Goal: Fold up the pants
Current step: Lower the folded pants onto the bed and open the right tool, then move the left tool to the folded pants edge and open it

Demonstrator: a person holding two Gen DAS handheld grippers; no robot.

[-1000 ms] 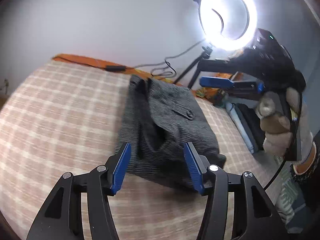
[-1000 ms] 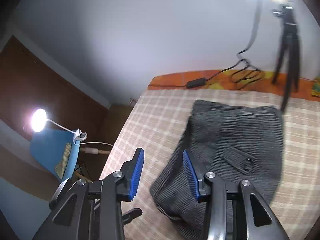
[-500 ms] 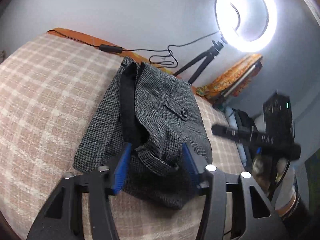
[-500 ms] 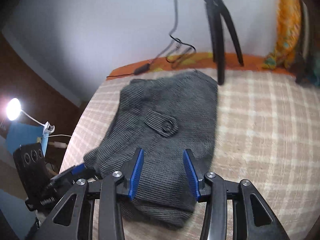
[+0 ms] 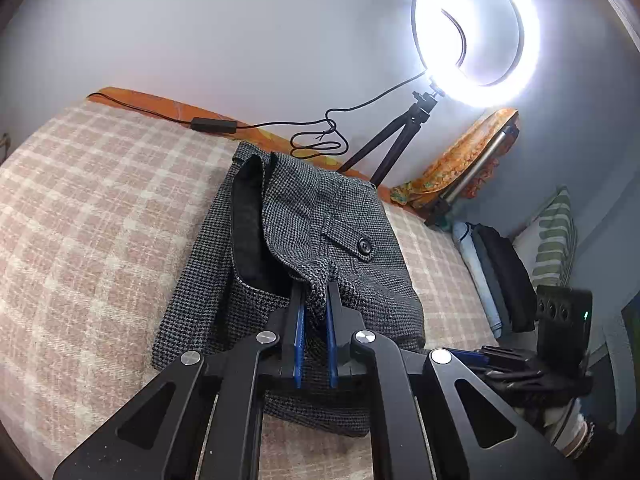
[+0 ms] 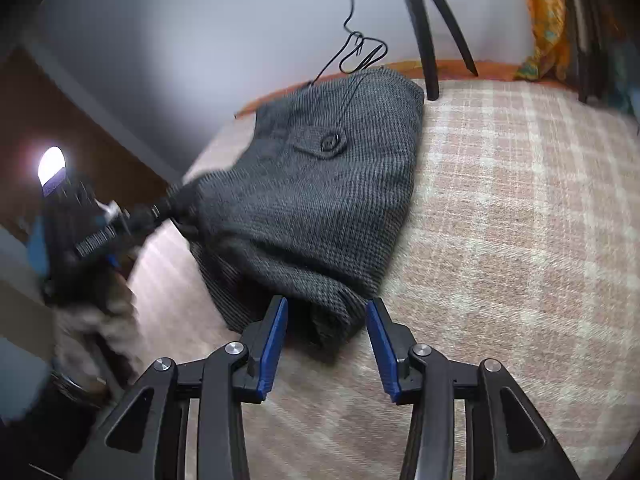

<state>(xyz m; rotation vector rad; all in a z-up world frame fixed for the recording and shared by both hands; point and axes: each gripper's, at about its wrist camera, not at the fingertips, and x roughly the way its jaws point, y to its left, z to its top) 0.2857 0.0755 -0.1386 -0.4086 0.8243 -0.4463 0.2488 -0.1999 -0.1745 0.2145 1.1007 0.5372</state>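
Pants (image 5: 352,216) of grey houndstooth wool, folded, with a buttoned pocket flap, lie on a bed (image 5: 88,216) covered in pink-and-cream plaid. Left hand-held gripper (image 5: 314,300) has just pinched a raised fold; right hand-held gripper (image 6: 326,320) stands part-open astride the near hem. Lit ring light (image 5: 476,28) on a tripod beyond.

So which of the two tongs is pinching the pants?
The left tongs: their blue pads are squeezed shut on a raised fold of the grey pants. The right tongs stand open around the pants' near corner, not pinching.
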